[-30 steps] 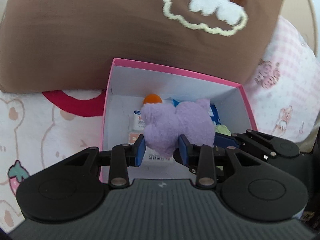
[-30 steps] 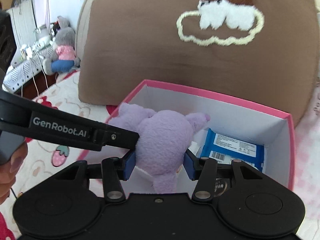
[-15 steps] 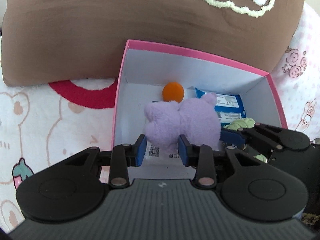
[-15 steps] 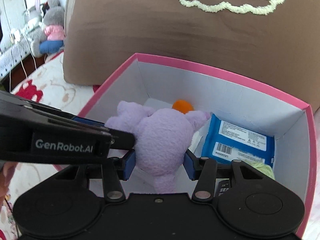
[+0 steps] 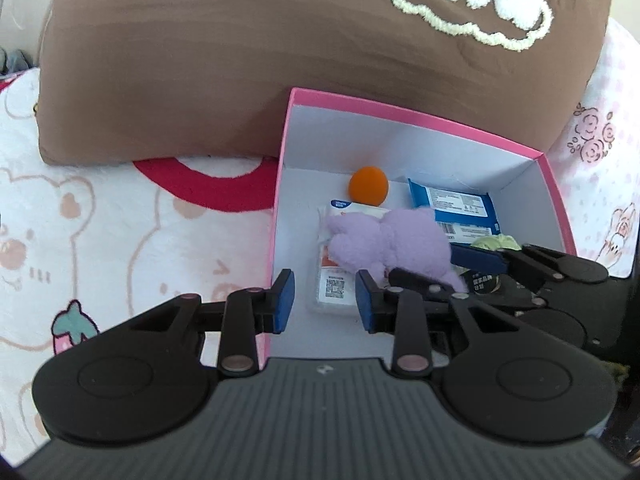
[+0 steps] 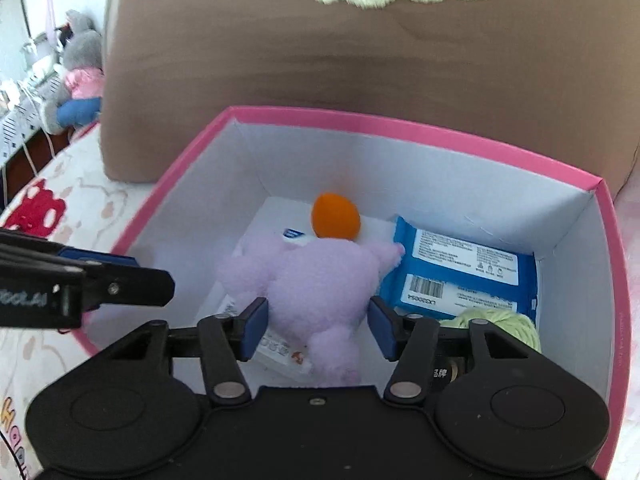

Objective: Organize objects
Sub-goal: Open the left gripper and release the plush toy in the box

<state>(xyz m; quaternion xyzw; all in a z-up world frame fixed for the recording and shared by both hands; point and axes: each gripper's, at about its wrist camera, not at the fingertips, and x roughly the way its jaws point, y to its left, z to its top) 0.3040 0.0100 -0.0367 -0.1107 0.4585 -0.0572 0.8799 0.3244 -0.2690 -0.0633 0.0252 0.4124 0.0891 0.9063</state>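
A purple plush toy lies inside a pink box with white walls, on a white packet. It also shows in the left wrist view. My right gripper is open, its blue pads either side of the toy's lower body with small gaps. My left gripper is open and empty over the box's near left corner, pulled back from the toy. An orange ball, a blue wipes pack and a green yarn ball also lie in the box.
A big brown cushion with a cloud design stands right behind the box. The box sits on a pink and white blanket. A grey plush toy sits far left by a wall.
Both grippers lowered the purple toy into the box and opened. The left gripper let go and drew back to the left; the right gripper's pads have spread off the toy.
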